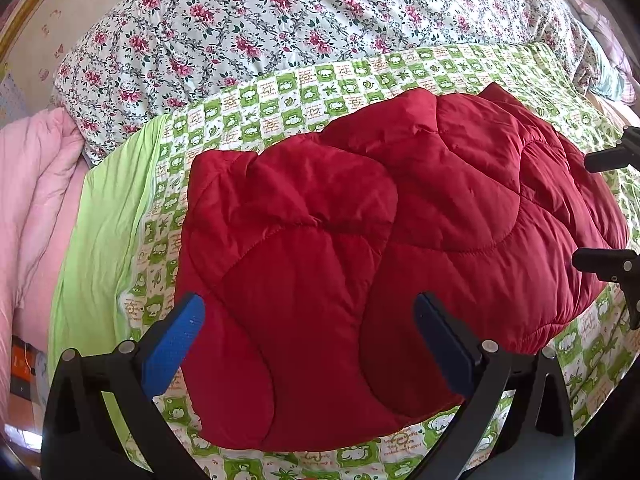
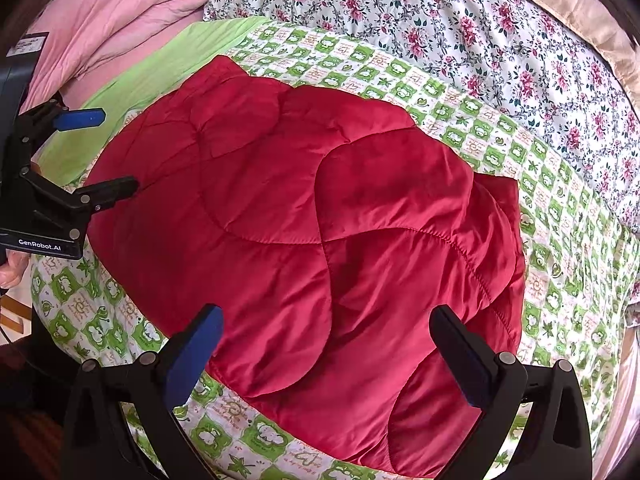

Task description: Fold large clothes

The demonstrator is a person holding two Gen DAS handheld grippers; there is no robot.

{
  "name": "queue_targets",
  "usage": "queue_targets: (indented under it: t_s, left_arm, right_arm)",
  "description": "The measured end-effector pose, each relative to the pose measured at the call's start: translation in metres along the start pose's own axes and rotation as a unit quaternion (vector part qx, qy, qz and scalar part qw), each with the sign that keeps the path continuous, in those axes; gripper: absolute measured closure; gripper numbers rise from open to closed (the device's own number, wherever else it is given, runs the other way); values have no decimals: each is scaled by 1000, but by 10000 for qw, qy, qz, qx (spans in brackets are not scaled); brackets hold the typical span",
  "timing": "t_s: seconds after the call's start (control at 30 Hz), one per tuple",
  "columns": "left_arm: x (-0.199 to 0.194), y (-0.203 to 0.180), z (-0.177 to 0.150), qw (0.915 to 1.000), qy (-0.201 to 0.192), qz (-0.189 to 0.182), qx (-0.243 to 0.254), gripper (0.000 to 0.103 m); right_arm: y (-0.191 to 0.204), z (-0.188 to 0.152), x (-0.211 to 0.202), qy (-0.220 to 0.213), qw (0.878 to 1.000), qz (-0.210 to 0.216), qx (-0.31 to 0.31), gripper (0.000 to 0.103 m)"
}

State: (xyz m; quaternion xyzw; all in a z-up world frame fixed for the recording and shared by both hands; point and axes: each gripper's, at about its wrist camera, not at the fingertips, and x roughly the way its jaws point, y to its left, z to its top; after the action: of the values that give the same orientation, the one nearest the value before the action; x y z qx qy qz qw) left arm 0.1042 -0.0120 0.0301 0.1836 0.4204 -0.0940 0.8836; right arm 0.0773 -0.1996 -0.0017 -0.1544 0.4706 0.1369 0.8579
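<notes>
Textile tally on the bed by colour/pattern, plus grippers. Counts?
Red quilted garment: 1
Green-checked sheet: 1
Plain lime cloth: 1
Floral duvet: 1
Pink quilt: 1
Grippers: 2, the left gripper and right gripper, both open
Total: 7

"GenRobot.AI" on left gripper [image 2: 120, 152]

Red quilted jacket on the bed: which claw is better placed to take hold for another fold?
Probably the right claw. It hangs open over the red quilted jacket's near hem, beside a loose layered edge. The left claw, also open, faces a smooth puffy panel of the jacket with no free edge between its fingers.
</notes>
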Motion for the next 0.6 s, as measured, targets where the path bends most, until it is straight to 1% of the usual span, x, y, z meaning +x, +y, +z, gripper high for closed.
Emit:
queue_targets:
  t_s: [0.6]
  left_arm:
    - [-4,1,1,9999,-66,75,58,0]
  right_arm:
    - [0,2,-5,-39,10000,-40,-32,0]
